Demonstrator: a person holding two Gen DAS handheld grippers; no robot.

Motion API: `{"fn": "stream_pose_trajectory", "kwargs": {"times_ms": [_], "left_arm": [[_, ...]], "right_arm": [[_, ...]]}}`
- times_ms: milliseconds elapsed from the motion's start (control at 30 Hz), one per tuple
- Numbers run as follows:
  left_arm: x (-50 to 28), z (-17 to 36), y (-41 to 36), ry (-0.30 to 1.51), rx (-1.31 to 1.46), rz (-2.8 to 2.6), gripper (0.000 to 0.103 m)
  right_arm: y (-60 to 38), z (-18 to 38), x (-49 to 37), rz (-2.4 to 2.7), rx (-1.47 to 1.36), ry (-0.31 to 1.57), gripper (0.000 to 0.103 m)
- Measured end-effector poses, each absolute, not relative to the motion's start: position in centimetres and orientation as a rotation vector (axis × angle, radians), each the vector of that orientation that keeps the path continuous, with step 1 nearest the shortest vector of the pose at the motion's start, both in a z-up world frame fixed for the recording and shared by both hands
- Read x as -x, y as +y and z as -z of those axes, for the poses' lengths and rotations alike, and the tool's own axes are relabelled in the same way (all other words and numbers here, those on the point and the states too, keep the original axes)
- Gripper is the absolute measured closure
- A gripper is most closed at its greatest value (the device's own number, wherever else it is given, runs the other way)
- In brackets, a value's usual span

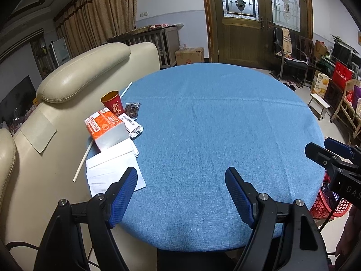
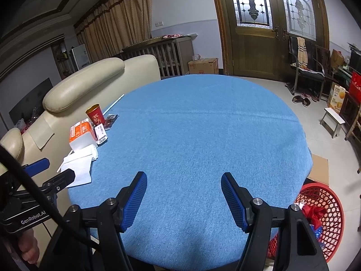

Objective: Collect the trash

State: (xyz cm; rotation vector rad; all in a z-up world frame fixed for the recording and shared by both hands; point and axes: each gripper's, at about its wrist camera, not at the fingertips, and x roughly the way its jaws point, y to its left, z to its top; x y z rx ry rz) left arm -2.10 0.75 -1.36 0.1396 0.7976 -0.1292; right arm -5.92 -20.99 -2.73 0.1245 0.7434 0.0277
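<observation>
Left gripper (image 1: pixel 181 194) being held over near edge of tabletop (image 1: pixel 214 124), jaws apart, nothing gripped or touched. Right gripper (image 2: pixel 183 197) likewise being kept apart, empty. Trash being left at tabletop's left edge: white napkins (image 1: pixel 112 169), orange carton (image 1: pixel 105 131), red cup (image 1: pixel 112 103), straw (image 1: pixel 82 163). Red basket (image 2: pixel 325 205) being kept on floor beyond right edge.

Risk: napkins and straw, overhanging edge, likely being knocked off by clumsy reach; upright cup likely being tipped.

A home living room; cream leather sofa (image 1: pixel 94 67), curtains (image 1: pixel 97 20), stained-glass wooden doors (image 1: pixel 259 20), cloth-covered round table (image 1: pixel 214 135)
</observation>
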Motion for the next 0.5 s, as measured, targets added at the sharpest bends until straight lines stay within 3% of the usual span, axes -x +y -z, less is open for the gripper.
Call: {"fn": "stream_pose_trajectory", "kwargs": {"times_ms": [500], "left_arm": [[2.51, 0.84, 0.68, 0.781, -0.144, 0.132, 0.022]], "right_arm": [[-20.87, 2.30, 6.55, -0.031, -0.120, 0.731, 0.031]]}}
